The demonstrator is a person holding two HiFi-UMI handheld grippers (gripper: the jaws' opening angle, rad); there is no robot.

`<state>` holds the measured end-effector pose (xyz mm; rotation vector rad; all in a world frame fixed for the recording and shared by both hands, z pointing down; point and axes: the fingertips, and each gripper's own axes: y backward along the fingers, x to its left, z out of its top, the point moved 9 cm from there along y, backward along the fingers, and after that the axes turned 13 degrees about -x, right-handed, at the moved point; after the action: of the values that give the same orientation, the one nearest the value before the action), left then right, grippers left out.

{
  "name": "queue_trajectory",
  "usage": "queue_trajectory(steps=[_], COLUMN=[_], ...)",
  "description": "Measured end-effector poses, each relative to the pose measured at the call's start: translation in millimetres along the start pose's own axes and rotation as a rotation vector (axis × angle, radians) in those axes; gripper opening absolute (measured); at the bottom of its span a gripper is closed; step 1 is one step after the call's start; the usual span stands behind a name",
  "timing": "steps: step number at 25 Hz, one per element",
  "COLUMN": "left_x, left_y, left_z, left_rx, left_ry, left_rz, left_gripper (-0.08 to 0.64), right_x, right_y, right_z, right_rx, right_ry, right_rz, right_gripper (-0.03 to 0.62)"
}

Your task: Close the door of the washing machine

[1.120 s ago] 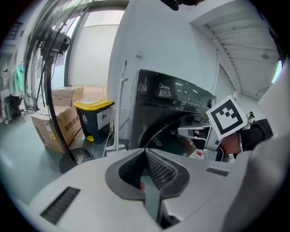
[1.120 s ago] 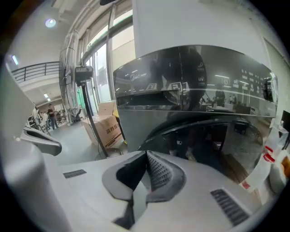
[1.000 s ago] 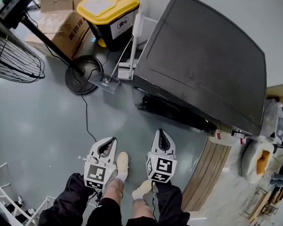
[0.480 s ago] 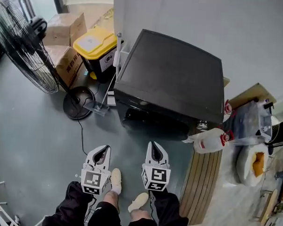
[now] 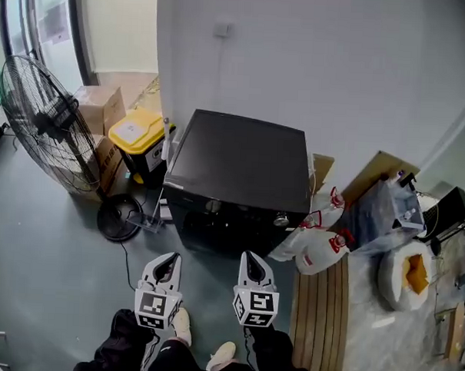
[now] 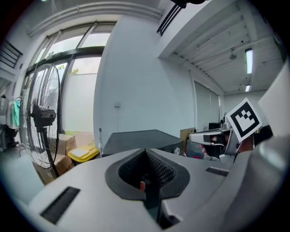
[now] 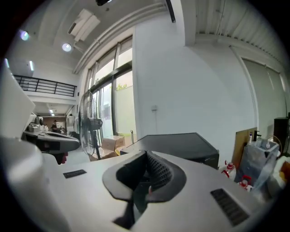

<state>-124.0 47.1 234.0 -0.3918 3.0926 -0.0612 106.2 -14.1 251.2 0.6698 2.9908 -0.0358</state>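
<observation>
The black washing machine (image 5: 241, 170) stands against the white wall, its dark front (image 5: 227, 227) facing me with a round knob (image 5: 281, 219) at the upper right. From here I cannot make out how its door stands. My left gripper (image 5: 166, 264) and right gripper (image 5: 252, 265) hang side by side in front of the machine, well apart from it, both shut and empty. In the left gripper view the shut left gripper (image 6: 146, 152) points at the machine's lid (image 6: 136, 137). The right gripper (image 7: 147, 154) likewise faces the machine (image 7: 181, 145).
A big pedestal fan (image 5: 46, 134) stands at the left, its base (image 5: 118, 217) and cable on the floor. A yellow-lidded bin (image 5: 138, 134) and cardboard boxes (image 5: 97, 106) sit behind it. Detergent jugs (image 5: 318, 250), wooden slats (image 5: 323, 315) and bags (image 5: 405, 277) crowd the right.
The view has lifted and pulled back: the machine looks smaller and farther off, with more wall showing. Both grippers rose together, staying shut and side by side.
</observation>
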Motion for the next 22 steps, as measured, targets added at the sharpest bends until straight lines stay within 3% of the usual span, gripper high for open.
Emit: queue_trajectory(steps=[9, 22], left_x=[-67, -118], left_y=[38, 100], left_z=[69, 98], left_rx=[-0.058, -0.079], left_ry=[-0.034, -0.058], left_rz=[-0.028, -0.025], left_gripper=[0.025, 0.025], right_x=[-21, -24], right_y=[88, 177], right_z=[78, 106], right_rx=[-0.096, -0.144], right_ry=[0.059, 0.097], right_rz=[0.029, 0.066], right_gripper=[0.017, 0.017])
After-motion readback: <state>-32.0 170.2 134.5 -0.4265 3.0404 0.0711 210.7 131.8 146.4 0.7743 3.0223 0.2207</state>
